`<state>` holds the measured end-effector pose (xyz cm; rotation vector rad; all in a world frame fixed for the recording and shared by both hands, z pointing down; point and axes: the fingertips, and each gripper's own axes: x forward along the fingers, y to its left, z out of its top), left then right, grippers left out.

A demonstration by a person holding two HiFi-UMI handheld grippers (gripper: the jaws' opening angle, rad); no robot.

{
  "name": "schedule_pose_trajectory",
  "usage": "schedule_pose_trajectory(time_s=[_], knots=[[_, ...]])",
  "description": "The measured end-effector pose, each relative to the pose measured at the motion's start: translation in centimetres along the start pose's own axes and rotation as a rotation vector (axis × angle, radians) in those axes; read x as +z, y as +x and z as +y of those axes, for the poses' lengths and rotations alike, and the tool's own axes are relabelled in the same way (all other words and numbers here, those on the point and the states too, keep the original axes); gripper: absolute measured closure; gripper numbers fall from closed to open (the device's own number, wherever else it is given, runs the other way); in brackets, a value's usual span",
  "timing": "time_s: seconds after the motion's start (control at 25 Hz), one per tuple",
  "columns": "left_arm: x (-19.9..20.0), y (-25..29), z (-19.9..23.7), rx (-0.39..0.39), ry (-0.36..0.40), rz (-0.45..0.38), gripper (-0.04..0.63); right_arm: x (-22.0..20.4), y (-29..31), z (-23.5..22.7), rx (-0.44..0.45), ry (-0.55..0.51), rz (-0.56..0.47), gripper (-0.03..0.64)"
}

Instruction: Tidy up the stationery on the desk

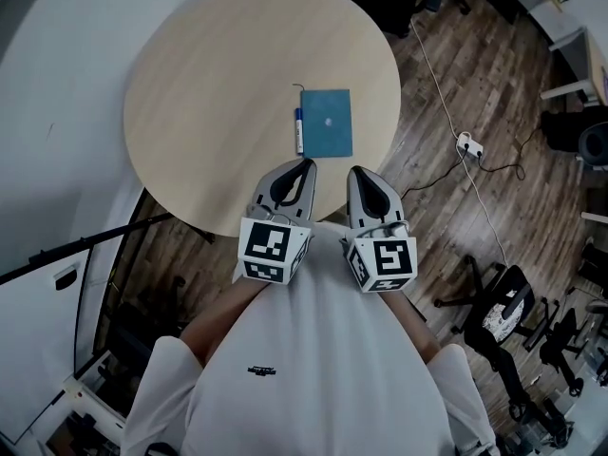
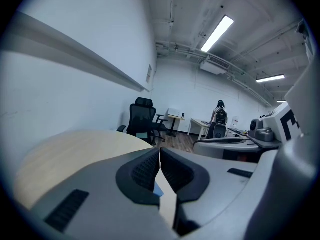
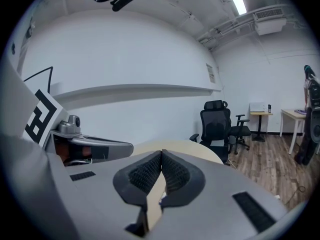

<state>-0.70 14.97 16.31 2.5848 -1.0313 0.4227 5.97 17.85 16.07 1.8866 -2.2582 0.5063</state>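
Observation:
A blue notebook [image 1: 327, 122] lies flat on the round wooden table [image 1: 209, 103], towards its right side. A pen [image 1: 298, 129] with a blue cap lies along the notebook's left edge. My left gripper [image 1: 306, 164] hovers at the table's near edge, just short of the pen, jaws shut with nothing between them. My right gripper [image 1: 351, 171] hangs beside it on the right, near the notebook's near edge, also shut and empty. In the left gripper view the closed tips [image 2: 160, 150] meet over the tabletop, and a sliver of blue shows below them. The right gripper view shows its tips [image 3: 161, 153] pressed together.
The table [image 3: 175, 146] stands beside a white curved wall [image 1: 38, 122]. On the wooden floor to the right lie a white cable and a power strip [image 1: 468, 145]. Black office chairs [image 1: 508, 316] stand at the lower right, another chair [image 2: 142, 118] beyond the table.

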Motion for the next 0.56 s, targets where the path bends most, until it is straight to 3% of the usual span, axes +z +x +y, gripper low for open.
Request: schedule_pose_trajectory(time_s=[0.16, 0.56], knots=[[0.4, 1.2, 0.8, 0.009, -0.008, 0.02, 0.571, 0.7, 1.1, 0.2, 0.024, -0.019, -0.008, 0.584], [3.2, 3.8, 0.6, -0.029, -0.046, -0.04, 0.571, 2.8, 3.5, -2.4, 0.012, -0.029, -0.046, 0.584]])
